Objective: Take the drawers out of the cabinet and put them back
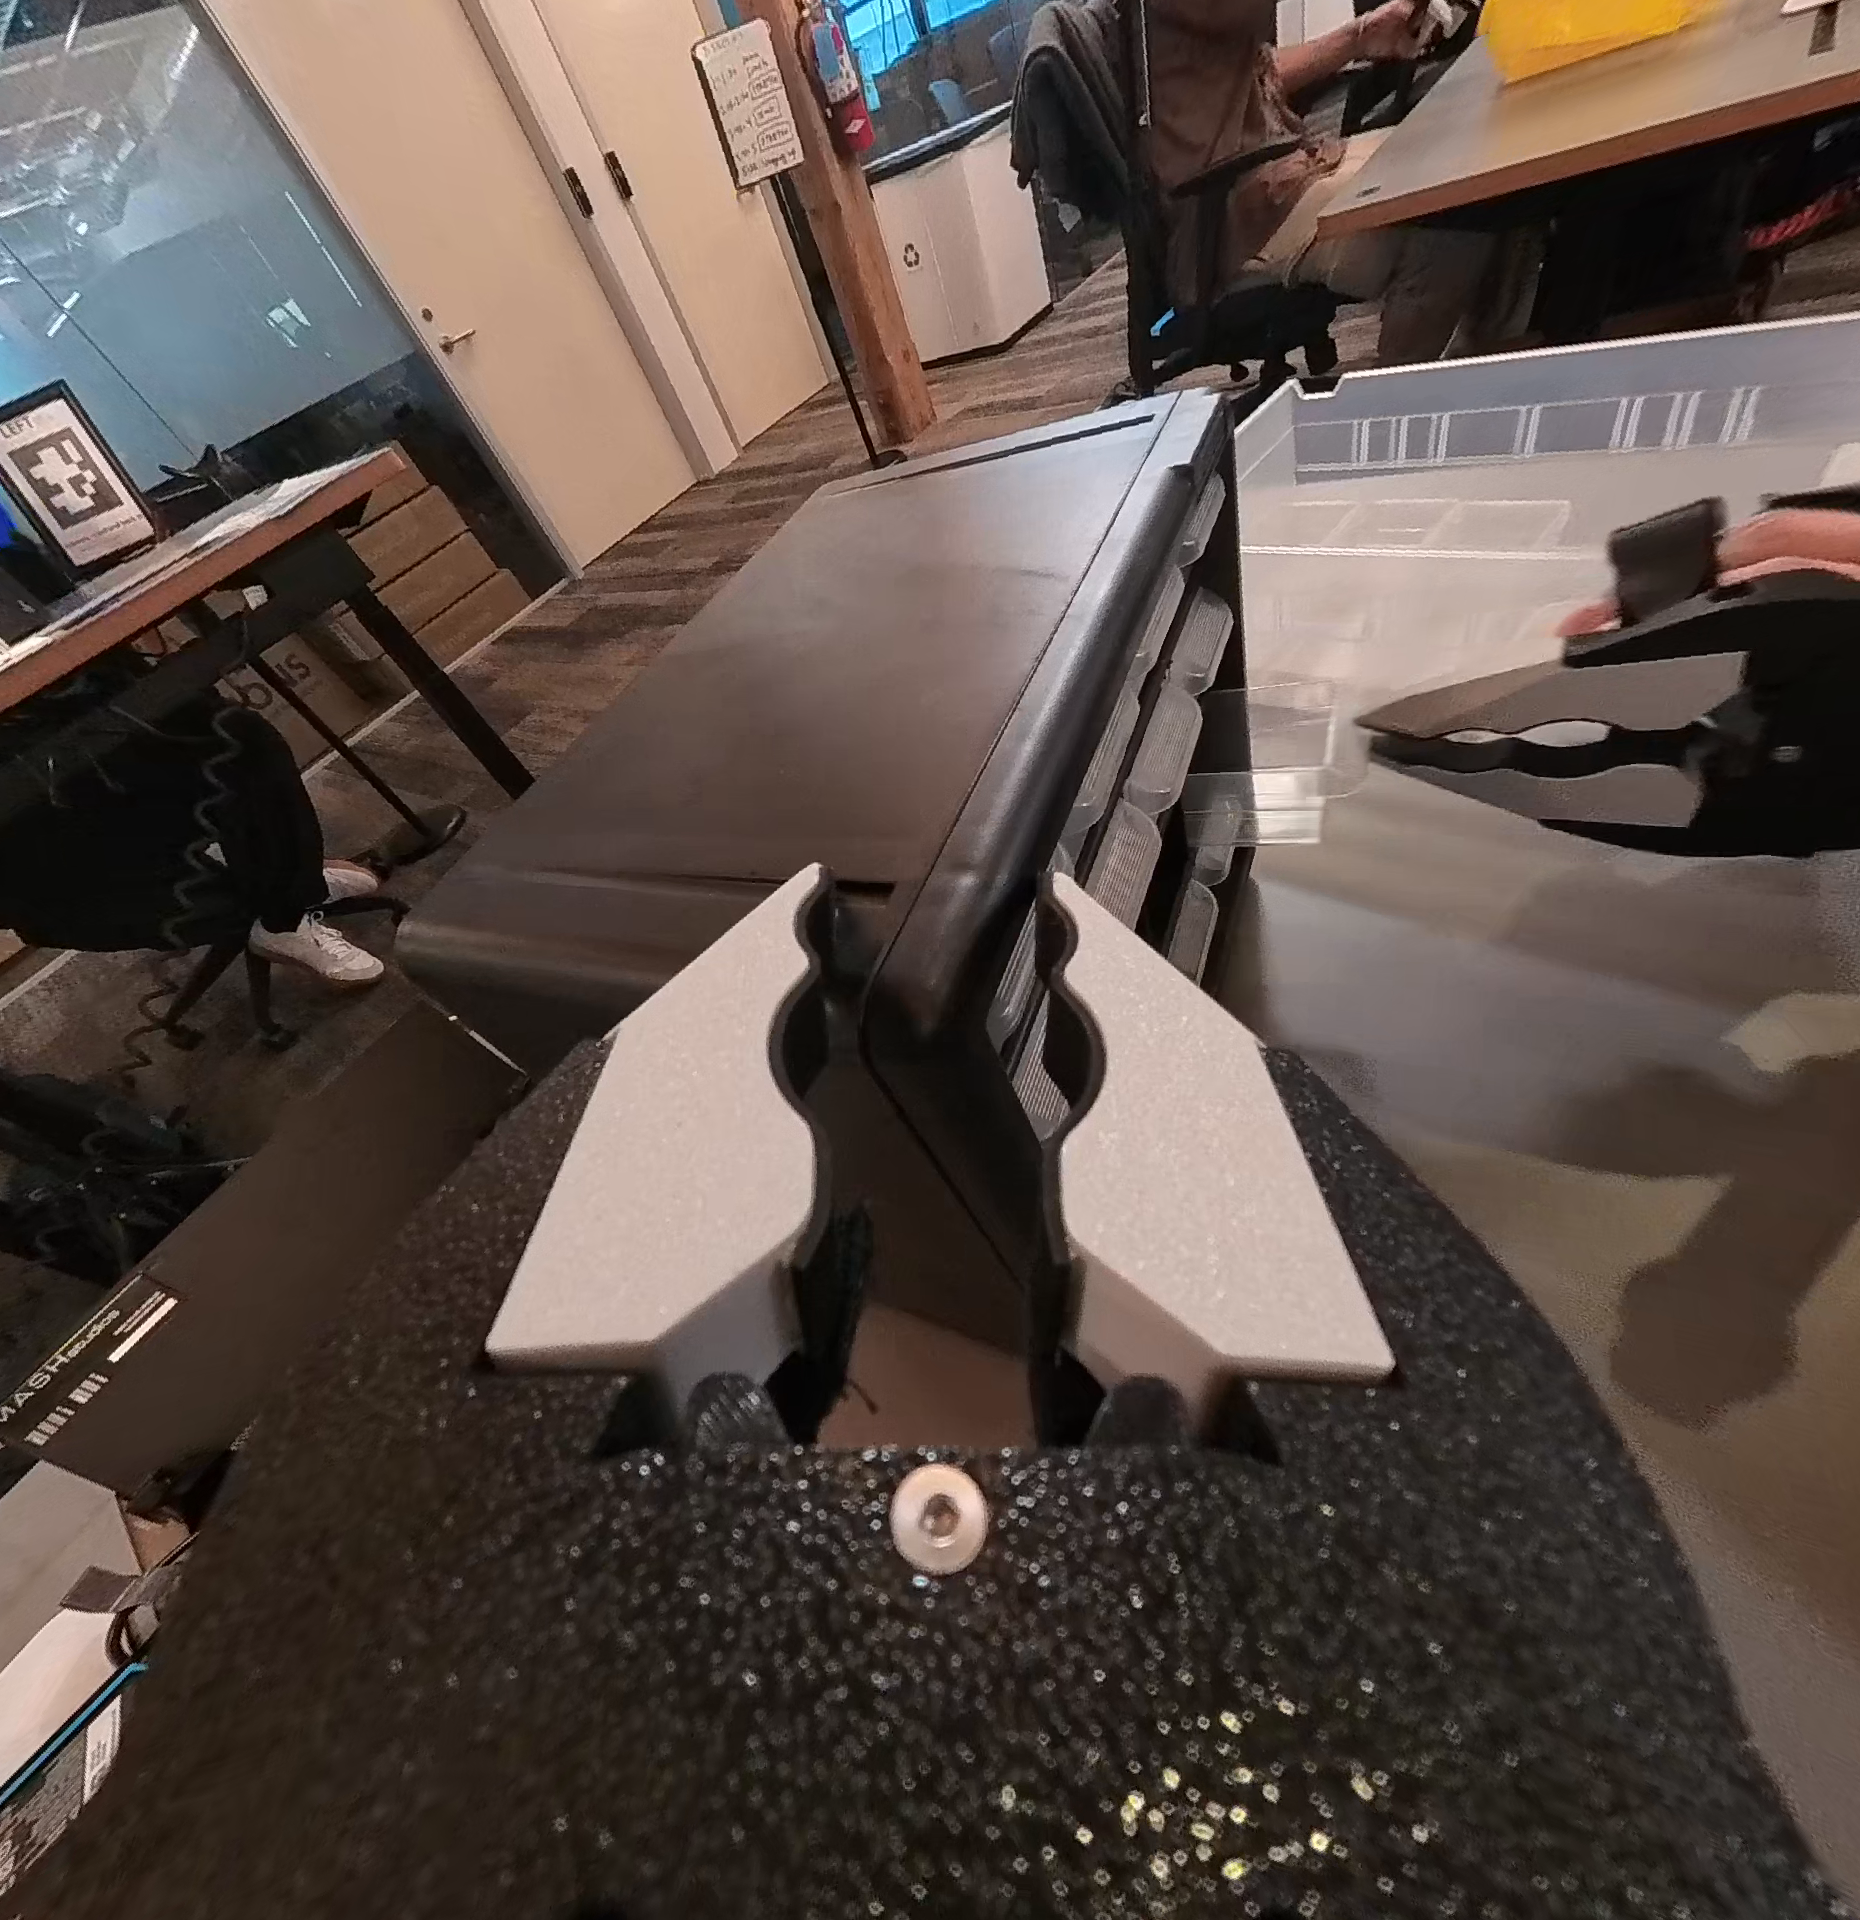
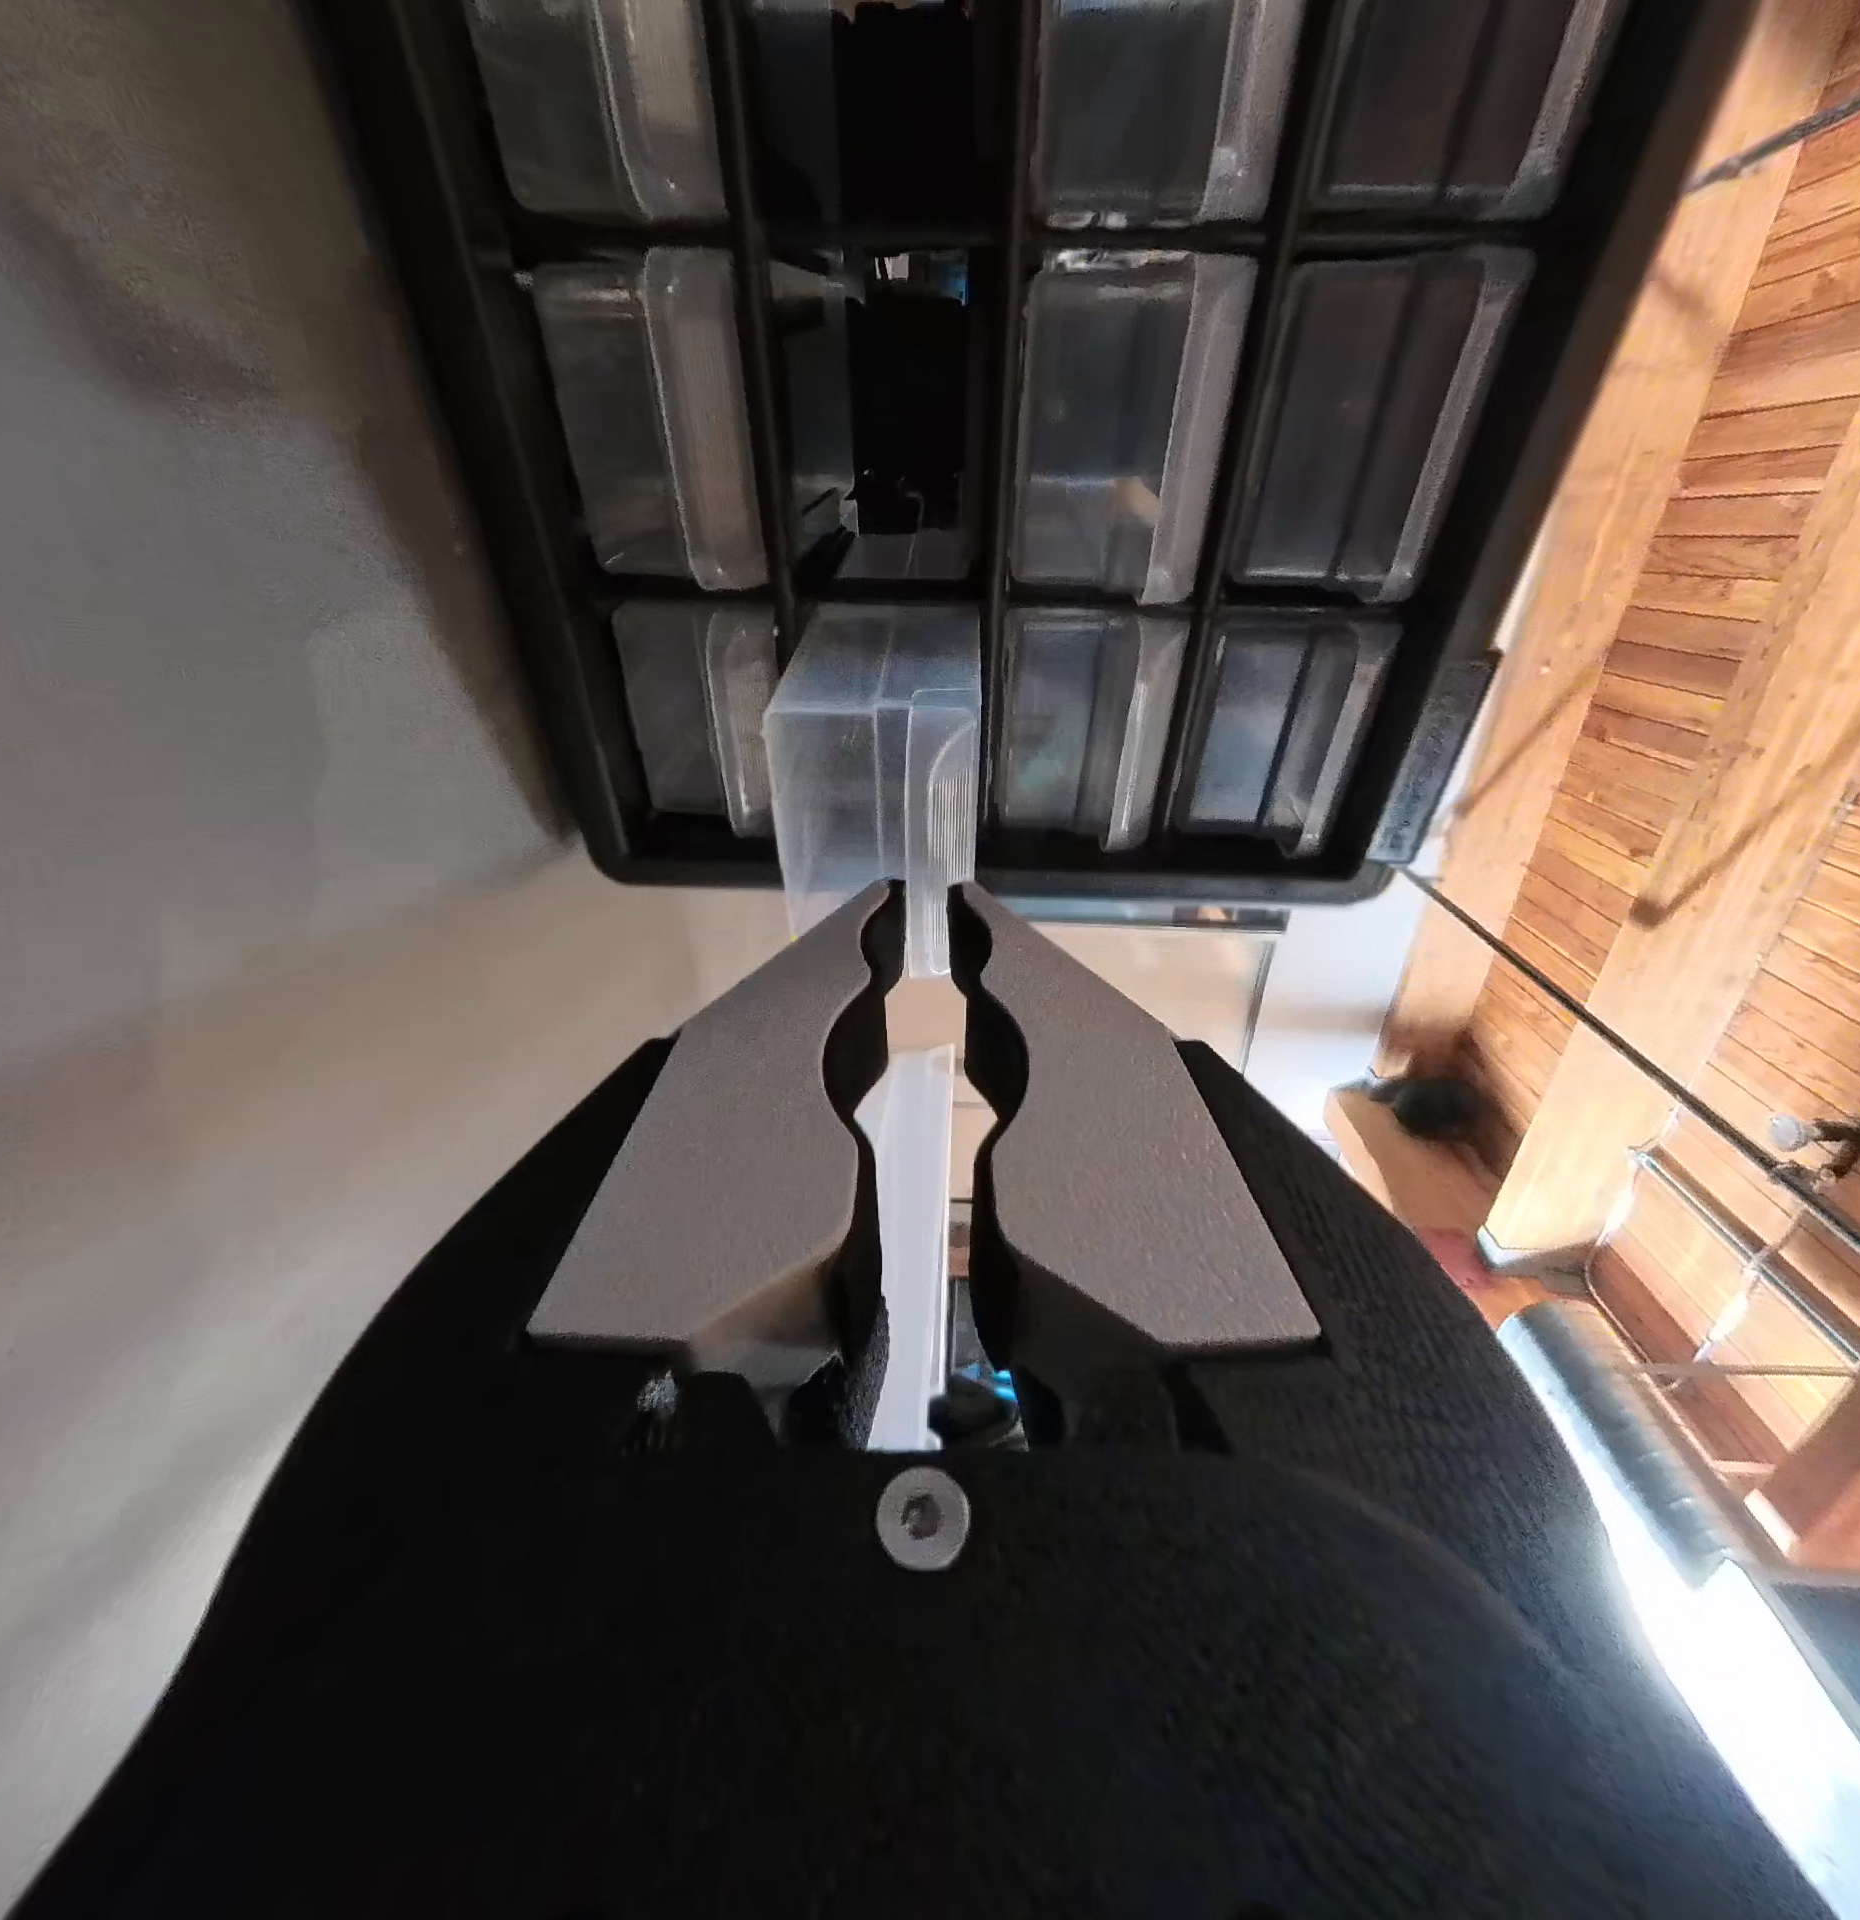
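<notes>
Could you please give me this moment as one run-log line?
left gripper: shut on cabinet edge | right gripper: shut on drawer handle | drawer: partly out

Cabinet [image 1: 853,665]: matte black shell; black grid frame at top of right wrist view. Drawers [image 2: 1134,426]: clear plastic w/ ribbed fronts. Pulled-out drawer [image 2: 853,748]: clear, frosted-looking, ribbed tab. Left gripper [image 1: 936,935]: pale grey fingers on speckled, glittery black body. Right gripper [image 2: 924,899]: dark grey-brown fingers, black body. Table [image 1: 1528,1039], right of left wrist view: glossy grey-beige. Ceiling [image 2: 1684,623], right edge: orange-brown wood planks. Carpet [image 1: 614,582]: grey striped.
</notes>
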Tool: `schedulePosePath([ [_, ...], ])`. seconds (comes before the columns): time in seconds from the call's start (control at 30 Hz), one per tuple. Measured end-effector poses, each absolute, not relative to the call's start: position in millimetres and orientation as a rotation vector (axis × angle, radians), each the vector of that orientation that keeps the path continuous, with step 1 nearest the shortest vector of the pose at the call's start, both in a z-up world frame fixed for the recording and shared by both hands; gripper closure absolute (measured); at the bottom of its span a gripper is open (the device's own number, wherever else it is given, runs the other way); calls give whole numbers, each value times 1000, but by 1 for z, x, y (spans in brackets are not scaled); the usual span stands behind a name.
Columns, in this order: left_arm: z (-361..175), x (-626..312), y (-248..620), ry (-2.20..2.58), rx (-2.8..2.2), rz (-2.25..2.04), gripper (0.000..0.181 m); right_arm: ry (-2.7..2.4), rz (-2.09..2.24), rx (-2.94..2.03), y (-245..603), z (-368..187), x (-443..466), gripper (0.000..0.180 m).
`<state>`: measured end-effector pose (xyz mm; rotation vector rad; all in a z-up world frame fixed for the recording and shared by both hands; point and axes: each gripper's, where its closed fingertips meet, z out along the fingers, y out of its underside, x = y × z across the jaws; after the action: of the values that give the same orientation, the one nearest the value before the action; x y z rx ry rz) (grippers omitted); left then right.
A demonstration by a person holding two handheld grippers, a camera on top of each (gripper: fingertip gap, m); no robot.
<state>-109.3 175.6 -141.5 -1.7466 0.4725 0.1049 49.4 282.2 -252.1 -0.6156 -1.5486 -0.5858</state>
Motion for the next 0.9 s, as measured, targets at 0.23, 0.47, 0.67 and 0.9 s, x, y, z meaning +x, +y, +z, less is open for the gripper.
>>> schedulePosePath([
  [0.23, -142, -109, 175, 472, -1747, 108, 145, -1566, -620, -616, 257, -256, 86, 173],
  [0.47, -142, -109, 175, 471, -1744, 103, 145, -1592, -611, -647, 239, -261, 110, 173],
  [0.67, -142, -109, 175, 469, -1741, 90, 145, -1599, -488, -746, 235, -265, 120, 143],
  [0.9, -141, -109, 175, 468, -1737, 83, 145, -1342, 276, -1286, 225, -229, 101, 141],
])
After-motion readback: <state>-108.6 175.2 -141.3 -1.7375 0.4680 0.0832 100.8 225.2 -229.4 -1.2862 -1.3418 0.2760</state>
